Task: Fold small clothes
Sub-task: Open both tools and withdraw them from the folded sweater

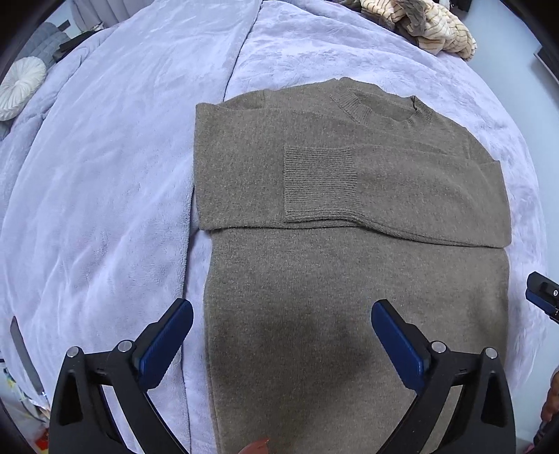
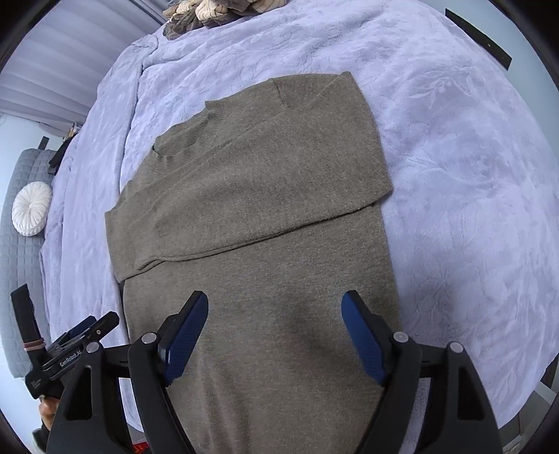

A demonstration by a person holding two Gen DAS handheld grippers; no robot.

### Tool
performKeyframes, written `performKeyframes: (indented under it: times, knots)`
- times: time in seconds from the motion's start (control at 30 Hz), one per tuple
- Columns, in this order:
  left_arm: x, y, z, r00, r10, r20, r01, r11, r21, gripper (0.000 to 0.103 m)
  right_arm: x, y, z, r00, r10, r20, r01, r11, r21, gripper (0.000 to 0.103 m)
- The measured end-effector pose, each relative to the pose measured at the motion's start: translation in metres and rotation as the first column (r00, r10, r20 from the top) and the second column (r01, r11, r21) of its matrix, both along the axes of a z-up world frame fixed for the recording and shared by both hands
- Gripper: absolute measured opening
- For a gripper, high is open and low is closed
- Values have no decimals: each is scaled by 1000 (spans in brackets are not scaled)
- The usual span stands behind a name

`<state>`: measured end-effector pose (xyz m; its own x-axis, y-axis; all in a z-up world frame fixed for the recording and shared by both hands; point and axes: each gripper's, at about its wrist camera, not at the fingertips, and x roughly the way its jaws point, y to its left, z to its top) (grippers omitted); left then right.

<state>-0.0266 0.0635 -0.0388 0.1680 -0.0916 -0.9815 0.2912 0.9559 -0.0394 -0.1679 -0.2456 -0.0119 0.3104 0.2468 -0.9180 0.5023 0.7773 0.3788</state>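
Your left gripper hangs with jaws spread wide, nothing between them, above the lower body of the grey-brown knitted sweater. Your right gripper is spread too, empty, over the same stretch. The sweater lies flat on the lavender plush blanket covering the bed, both sleeves folded across its chest.

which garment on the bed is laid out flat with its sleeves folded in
The grey-brown knit sweater, spread flat on the lavender blanket under both grippers. The cream striped garment at the far edge lies crumpled in a heap.
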Motion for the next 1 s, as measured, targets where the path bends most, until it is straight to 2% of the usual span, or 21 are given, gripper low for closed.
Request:
performKeyframes:
  times: [0.13,0.2,0.4,1.0]
  knots:
    - [-3,3,2,1000,2,-11,-2,1000,-2,102,0,10,10,998,41,39,-40,999,-12,91]
    - [-4,6,3,1000,13,-16,-13,1000,-5,102,0,17,17,997,68,45,-66,997,-48,103]
    - [-8,12,4,999,26,-32,-26,1000,4,102,-2,28,24,994,99,50,-97,995,-26,103]
    - [-19,21,11,999,23,-37,-23,1000,3,102,-17,35,18,998,63,-1,-62,997,48,103]
